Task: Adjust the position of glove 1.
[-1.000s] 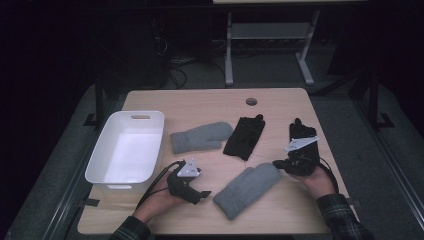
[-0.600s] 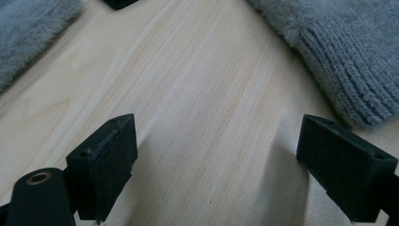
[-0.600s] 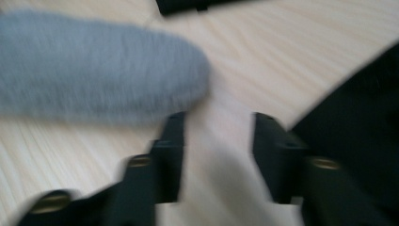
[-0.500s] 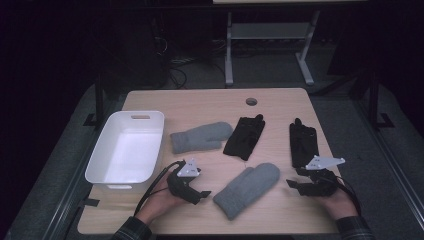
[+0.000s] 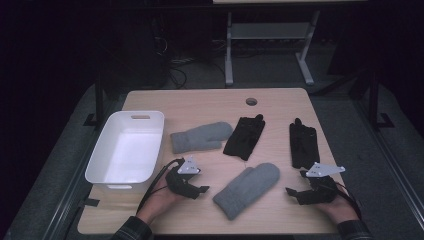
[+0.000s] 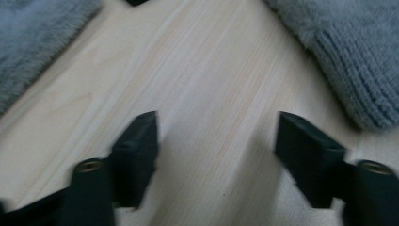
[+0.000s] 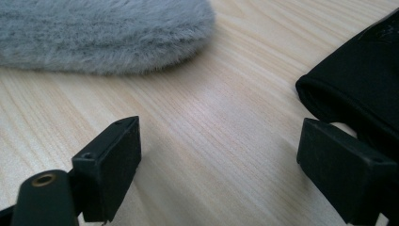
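Observation:
Two grey mittens and two black gloves lie on the wooden table (image 5: 210, 102). The near mitten (image 5: 247, 189) is at the front middle, the far mitten (image 5: 200, 136) behind it. My left gripper (image 5: 201, 189) rests open left of the near mitten. Over bare wood, the left gripper (image 6: 216, 136) has that mitten's ribbed cuff (image 6: 348, 61) at its right and the far mitten (image 6: 37, 42) at its left. My right gripper (image 5: 295, 193) is open near the front right. The right gripper (image 7: 221, 146) faces the mitten's fuzzy tip (image 7: 103, 33), beside a black glove (image 7: 362, 80).
A white bin (image 5: 125, 150) stands at the table's left side. One black glove (image 5: 244, 136) lies in the middle and the other black glove (image 5: 303, 145) at the right. A round cable hole (image 5: 251, 101) is near the far edge.
My right gripper has drawn back from over the right black glove toward the front edge of the table. The left gripper has stayed put.

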Demonstrator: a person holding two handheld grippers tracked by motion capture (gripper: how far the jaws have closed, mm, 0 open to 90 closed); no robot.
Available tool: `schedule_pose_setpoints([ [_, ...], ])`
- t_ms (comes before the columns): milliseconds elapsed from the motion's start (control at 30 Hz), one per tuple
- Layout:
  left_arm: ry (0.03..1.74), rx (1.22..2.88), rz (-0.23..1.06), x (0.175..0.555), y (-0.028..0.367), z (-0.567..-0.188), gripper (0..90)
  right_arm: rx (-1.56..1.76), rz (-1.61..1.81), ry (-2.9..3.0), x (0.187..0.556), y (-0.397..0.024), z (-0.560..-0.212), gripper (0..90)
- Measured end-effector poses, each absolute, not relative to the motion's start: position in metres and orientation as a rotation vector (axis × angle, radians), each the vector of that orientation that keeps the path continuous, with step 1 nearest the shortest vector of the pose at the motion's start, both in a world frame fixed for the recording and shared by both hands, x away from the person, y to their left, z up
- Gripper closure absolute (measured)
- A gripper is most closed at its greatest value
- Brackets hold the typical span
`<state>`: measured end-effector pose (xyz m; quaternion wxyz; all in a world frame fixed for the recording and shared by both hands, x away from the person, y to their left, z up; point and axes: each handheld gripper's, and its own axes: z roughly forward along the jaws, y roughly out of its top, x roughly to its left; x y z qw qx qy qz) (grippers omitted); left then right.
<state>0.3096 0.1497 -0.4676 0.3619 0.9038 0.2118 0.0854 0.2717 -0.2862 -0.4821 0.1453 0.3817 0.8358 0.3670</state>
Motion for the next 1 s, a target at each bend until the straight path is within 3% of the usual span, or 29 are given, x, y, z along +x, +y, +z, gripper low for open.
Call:
schedule_pose_setpoints([
  [200, 0.572, 2.311, 0.248, 0.319, 0.145, -0.456, 49.9, 1.1, 1.057, 2.408, 0.272, -0.286, -0.482, 13.9],
  [1000, 0.678, 2.254, 0.316, 0.376, 0.132, -0.421, 43.8, 1.102, 1.056, 2.407, 0.272, -0.286, -0.482, 13.7],
])
